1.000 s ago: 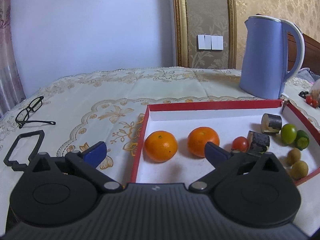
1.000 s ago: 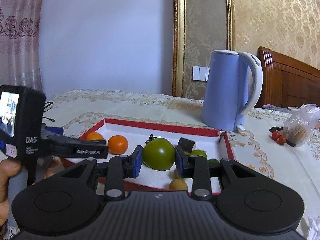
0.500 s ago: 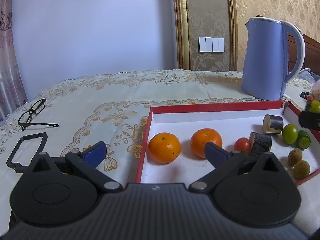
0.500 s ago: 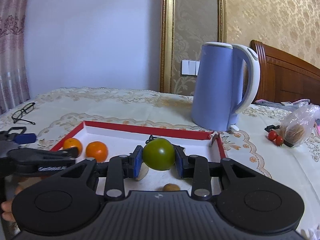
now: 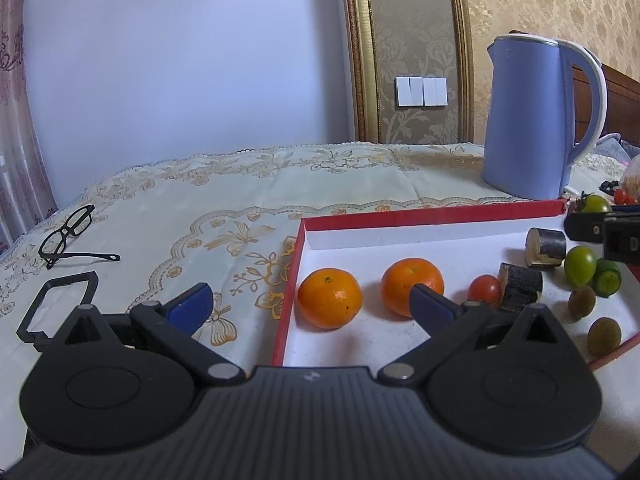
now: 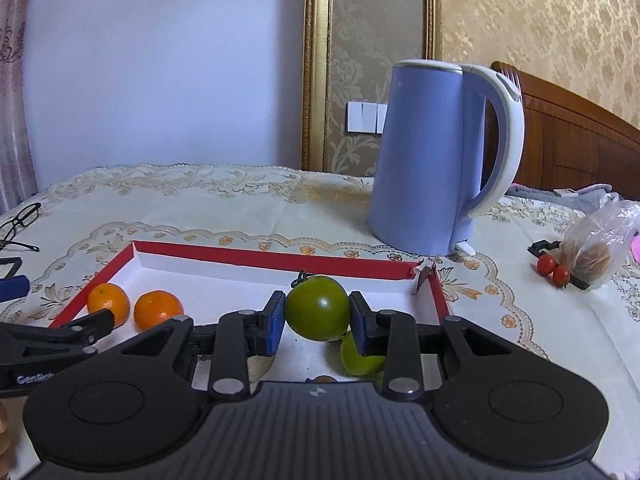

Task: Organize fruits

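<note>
green tomato now farther over tray

We see a large green tomato, smooth and round with its dark stem pointing up, clamped between the blue pads of the right tool above the red-rimmed white tray. In the tray two oranges sit side by side near its left wall, with a small red tomato just to their right. Further right lie a smaller green tomato, a lime touching it, and two brownish kiwi-like fruits nearer us.
</note>
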Action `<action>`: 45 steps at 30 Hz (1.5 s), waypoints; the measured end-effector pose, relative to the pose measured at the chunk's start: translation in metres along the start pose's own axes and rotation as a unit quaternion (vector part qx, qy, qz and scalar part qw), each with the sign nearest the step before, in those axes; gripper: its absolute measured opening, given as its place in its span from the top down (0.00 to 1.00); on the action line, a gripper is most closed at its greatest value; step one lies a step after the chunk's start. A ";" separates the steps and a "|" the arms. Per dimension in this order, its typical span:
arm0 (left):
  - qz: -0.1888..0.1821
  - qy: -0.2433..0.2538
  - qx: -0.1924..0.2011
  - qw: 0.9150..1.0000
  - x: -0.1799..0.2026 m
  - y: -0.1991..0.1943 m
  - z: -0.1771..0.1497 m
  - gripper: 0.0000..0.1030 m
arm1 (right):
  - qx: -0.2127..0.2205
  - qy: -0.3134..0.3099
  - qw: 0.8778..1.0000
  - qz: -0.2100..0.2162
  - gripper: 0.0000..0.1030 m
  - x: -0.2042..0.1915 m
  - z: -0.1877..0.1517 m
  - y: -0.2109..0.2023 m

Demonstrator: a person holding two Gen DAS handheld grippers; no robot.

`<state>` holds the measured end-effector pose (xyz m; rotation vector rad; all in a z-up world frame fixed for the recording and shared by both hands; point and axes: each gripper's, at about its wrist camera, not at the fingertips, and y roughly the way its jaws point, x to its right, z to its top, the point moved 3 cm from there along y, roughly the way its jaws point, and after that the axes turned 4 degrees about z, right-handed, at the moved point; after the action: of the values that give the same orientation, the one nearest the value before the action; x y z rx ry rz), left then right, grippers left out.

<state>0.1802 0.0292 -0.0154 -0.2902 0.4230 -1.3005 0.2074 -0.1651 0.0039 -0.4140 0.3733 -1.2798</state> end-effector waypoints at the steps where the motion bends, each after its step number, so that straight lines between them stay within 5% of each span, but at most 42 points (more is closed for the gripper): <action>1: 0.000 0.000 0.000 1.000 0.000 0.000 0.000 0.00 | -0.002 0.001 1.000 -0.001 0.68 0.000 0.000 0.002; 22: -0.006 0.000 0.004 1.000 0.001 -0.004 0.001 0.00 | -0.032 -0.009 0.999 -0.037 0.67 -0.009 0.010 0.042; 26: -0.005 0.003 0.006 1.000 0.002 -0.005 0.001 0.00 | -0.033 -0.015 0.998 -0.046 0.40 -0.010 0.010 0.046; 40: -0.011 -0.002 0.009 1.000 0.001 -0.008 0.003 0.00 | -0.008 -0.015 0.999 -0.033 0.39 -0.013 0.013 0.020; 45: -0.020 -0.006 0.013 1.000 0.002 -0.011 0.003 0.00 | 0.016 -0.018 0.999 -0.025 0.29 -0.015 0.008 -0.006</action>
<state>0.1723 0.0246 -0.0081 -0.2847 0.3918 -1.3416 0.2024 -0.1511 0.0143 -0.4213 0.3139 -1.3246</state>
